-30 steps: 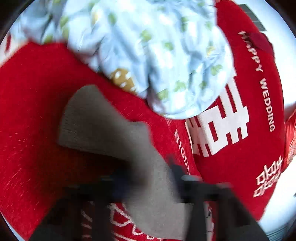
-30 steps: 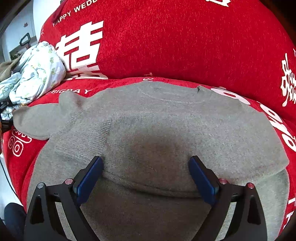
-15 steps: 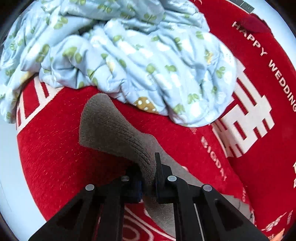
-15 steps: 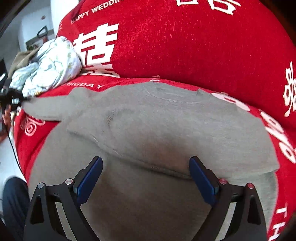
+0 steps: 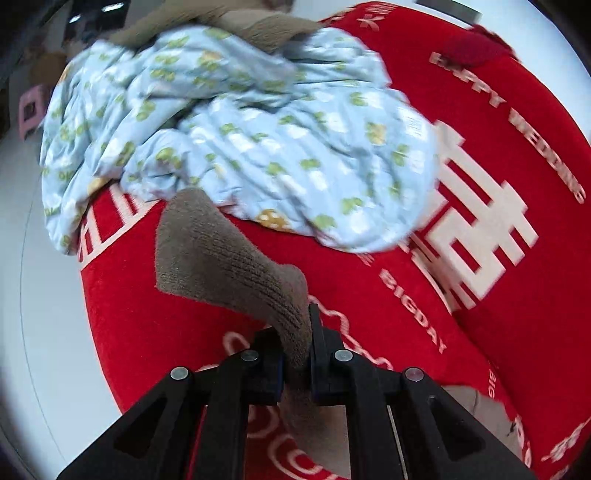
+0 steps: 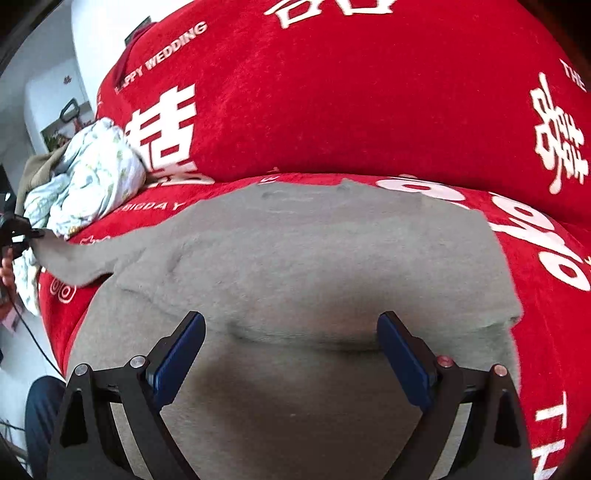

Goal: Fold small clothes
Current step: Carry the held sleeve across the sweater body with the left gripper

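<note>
A grey knitted sweater [image 6: 332, 266] lies spread on the red sofa seat [image 6: 546, 258], its lower part folded up over the body. Its left sleeve [image 5: 229, 262] is lifted off the seat, pinched in my left gripper [image 5: 297, 354], which is shut on the knit near the cuff. In the right wrist view the same sleeve [image 6: 77, 262] stretches out to the left, where the left gripper [image 6: 26, 230] holds its end. My right gripper [image 6: 291, 343] hovers open over the sweater's folded front, nothing between its blue pads [image 6: 177, 358].
A crumpled pale blue garment with green print [image 5: 258, 147] lies heaped on the seat just beyond the sleeve, with a brown garment [image 5: 266, 26] behind it. Red backrest cushions [image 6: 332, 92] with white lettering rise behind the sweater. White floor [image 5: 44, 332] lies left of the sofa.
The left gripper closed on the sleeve and raised it off the seat, pulling it out to the left. The right gripper moved sideways over the sweater, still open.
</note>
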### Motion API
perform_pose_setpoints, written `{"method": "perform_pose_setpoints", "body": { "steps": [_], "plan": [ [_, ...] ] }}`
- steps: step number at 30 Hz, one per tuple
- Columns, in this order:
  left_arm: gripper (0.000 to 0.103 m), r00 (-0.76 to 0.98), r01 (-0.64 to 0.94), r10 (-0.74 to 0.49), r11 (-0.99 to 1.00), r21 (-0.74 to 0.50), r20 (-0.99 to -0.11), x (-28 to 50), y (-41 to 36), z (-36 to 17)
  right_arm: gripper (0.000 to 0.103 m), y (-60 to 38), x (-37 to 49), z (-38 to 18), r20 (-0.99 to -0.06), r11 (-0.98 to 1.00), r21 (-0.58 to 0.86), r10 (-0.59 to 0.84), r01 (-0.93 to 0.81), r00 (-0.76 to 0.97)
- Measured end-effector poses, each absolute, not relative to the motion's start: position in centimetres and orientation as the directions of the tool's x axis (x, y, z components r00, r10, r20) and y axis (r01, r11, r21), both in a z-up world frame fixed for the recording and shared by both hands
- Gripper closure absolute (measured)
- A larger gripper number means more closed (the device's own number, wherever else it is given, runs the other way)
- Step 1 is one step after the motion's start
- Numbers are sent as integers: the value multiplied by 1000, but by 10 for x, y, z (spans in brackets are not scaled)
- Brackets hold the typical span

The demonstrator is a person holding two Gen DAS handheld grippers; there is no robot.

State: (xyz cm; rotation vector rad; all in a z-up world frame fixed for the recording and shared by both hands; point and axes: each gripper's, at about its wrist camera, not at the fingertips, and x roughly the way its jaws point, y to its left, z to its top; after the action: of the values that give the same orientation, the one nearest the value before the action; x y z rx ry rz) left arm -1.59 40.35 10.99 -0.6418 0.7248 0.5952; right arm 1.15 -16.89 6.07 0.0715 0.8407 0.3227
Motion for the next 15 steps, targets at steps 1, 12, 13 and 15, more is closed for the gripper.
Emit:
{"method": "perform_pose_setpoints", "body": {
  "steps": [1, 12, 13, 15],
  "plan": [
    [92, 609, -670, 264, 676, -306, -748, -13, 392, 114, 7, -175, 12, 61, -720, 949, 203, 311, -240, 620],
    [92, 634, -430, 96, 868, -247, -767, 35, 241, 133, 7, -214, 14, 55, -749, 957, 255, 285, -136, 598],
    [92, 631, -409, 87, 882, -235, -771, 39, 226, 132, 7, -217, 13, 55, -749, 957, 258, 284, -131, 598],
    [92, 625, -370, 80, 907, -204, -777, 45, 199, 130, 7, -223, 12, 56, -748, 959, 258, 276, -118, 604]
  ]
}}
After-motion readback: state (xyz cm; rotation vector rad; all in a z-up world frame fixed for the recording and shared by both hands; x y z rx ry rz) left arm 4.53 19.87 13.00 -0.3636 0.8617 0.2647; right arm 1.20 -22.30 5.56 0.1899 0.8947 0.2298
